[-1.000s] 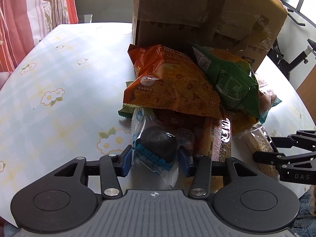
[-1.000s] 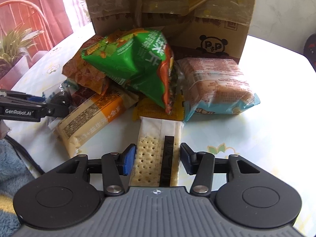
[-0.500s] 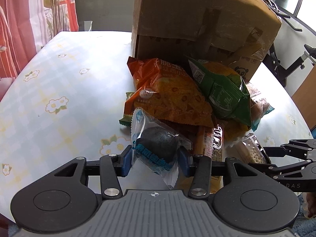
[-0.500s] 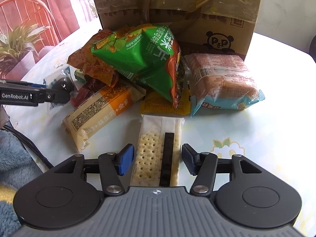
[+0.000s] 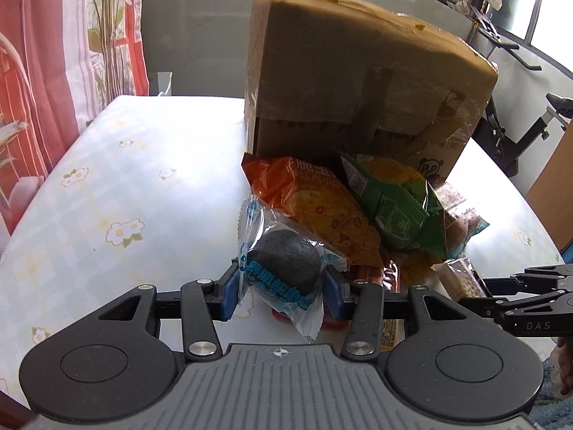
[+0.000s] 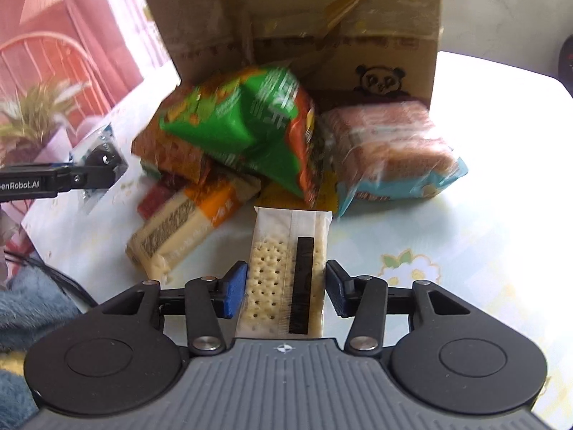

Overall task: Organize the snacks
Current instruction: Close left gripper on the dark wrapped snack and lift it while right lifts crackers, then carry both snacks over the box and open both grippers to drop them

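Note:
My left gripper is shut on a dark round cake in a clear blue wrapper and holds it above the table. My right gripper is shut on a long cracker packet, lifted off the table. A snack pile lies in front of a cardboard box: an orange chip bag, a green bag, a bread pack with a blue edge and an orange-white biscuit pack. The box also shows in the right wrist view.
The round table has a pale flowered cloth. A red-striped curtain hangs at the left. An exercise bike stands behind the box at the right. A blue fuzzy fabric lies at the near edge.
Both grippers have risen and drawn back from the pile with their snacks; the dark cake and the cracker packet now hang above the table. The right view is motion-blurred.

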Tool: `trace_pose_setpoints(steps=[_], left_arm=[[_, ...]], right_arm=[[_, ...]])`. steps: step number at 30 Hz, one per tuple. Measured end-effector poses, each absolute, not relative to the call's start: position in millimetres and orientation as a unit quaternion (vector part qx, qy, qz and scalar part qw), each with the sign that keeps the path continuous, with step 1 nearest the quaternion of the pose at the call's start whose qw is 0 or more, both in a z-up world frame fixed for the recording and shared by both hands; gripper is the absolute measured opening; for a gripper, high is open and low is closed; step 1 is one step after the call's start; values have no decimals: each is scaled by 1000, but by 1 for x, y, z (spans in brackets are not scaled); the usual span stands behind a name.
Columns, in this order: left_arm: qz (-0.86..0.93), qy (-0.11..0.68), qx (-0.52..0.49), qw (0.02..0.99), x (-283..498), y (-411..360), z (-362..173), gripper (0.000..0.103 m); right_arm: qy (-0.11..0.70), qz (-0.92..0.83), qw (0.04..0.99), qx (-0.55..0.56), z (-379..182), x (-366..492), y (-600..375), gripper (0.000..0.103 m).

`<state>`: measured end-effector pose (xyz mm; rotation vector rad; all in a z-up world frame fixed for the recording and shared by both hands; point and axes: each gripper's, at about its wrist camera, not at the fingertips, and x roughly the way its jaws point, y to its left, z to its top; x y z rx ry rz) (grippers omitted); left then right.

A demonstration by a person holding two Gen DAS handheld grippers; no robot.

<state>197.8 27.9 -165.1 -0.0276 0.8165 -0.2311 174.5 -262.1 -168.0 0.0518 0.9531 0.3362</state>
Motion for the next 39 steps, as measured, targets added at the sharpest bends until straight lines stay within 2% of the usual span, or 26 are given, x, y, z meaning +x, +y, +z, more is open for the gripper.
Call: trace_pose_setpoints(steps=[10,21,30,36,39], left_arm=[[-110,339,-30,934,201,33,-126,50],[-123,338,-35,932,201,31,-125,50],[-160,286,-17,945,218,10,-87,50],[-187,224,0,957,245,-12,-42,51],[-190,197,-4,962,269,-24,-29,51]], right_arm=[[402,151,903,0,-133,174,-271,49],[395,156,905,8,-126,163,-280,49],[277,168,946,18,-46,182,-296,49],[186,177,966,-2,11,231,-297,49],[175,166,970,-30,16,273,-287,49]])
